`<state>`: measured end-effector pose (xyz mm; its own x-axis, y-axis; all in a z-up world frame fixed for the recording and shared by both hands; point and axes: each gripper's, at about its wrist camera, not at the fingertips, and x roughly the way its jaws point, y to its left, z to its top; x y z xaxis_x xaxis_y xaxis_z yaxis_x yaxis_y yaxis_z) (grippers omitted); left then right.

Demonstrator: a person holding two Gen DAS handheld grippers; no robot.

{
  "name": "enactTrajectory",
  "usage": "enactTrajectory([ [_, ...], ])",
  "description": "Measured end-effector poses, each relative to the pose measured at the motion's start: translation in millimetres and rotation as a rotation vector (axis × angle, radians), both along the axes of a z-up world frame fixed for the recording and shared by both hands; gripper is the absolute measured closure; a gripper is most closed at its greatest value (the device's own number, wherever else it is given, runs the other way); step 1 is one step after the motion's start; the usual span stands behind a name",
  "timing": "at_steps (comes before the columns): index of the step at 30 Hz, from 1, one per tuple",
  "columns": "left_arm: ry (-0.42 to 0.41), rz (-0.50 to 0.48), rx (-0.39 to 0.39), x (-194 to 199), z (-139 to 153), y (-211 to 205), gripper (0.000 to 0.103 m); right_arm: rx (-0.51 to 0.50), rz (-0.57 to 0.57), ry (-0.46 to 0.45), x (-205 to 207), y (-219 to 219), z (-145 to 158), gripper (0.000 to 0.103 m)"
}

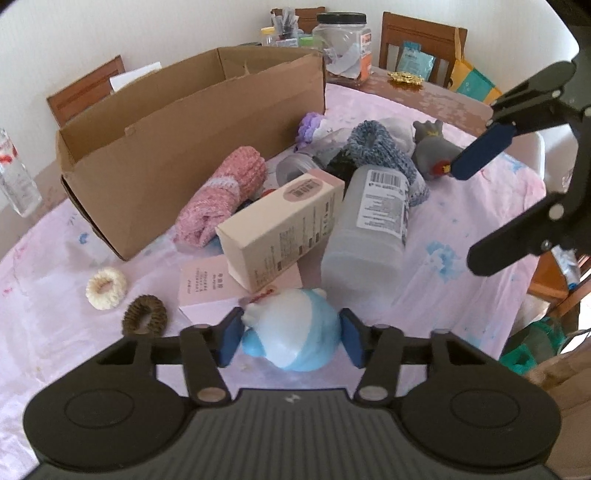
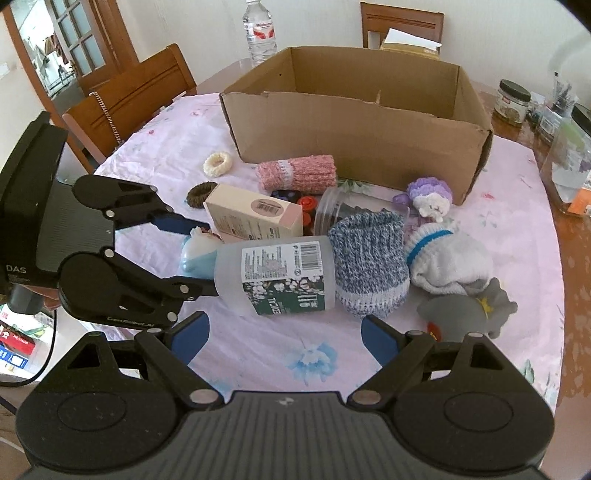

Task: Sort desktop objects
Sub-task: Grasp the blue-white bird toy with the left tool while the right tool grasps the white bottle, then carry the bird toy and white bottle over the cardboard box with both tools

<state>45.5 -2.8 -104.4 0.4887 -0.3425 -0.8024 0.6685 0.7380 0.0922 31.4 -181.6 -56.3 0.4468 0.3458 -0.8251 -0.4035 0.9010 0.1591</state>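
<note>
My left gripper (image 1: pixel 290 338) has its blue pads on both sides of a blue and white toy (image 1: pixel 295 328); it looks shut on it, with the toy resting on the pink tablecloth. The toy also shows in the right wrist view (image 2: pixel 197 254). My right gripper (image 2: pixel 282 338) is open and empty, low over the cloth in front of a lying frosted bottle (image 2: pixel 277 273). A pile lies beyond: beige carton (image 1: pixel 284 225), pink knit roll (image 1: pixel 221 195), blue knit sock (image 2: pixel 369 258), white sock (image 2: pixel 450 258), grey toy (image 2: pixel 465 310), purple toy (image 2: pixel 430 195). An open cardboard box (image 2: pixel 354 140) stands behind.
Cream scrunchie (image 1: pixel 106 288) and brown scrunchie (image 1: pixel 144 314) lie left of the pile. A water bottle (image 2: pixel 259 33), jars (image 2: pixel 511 103) and wooden chairs (image 2: pixel 129 99) ring the table. A flat pink card box (image 1: pixel 207 286) lies under the carton.
</note>
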Motion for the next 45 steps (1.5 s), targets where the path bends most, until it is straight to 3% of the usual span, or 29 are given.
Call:
enactTrajectory([
  [28,0.068,0.108,0.002,4,6,24,0.051,-0.005,0.114,-0.024,35,35,-34,0.011],
  [45,0.082,0.12,-0.013,9,10,29,0.051,-0.024,0.133,-0.045,37,38,-30,0.015],
])
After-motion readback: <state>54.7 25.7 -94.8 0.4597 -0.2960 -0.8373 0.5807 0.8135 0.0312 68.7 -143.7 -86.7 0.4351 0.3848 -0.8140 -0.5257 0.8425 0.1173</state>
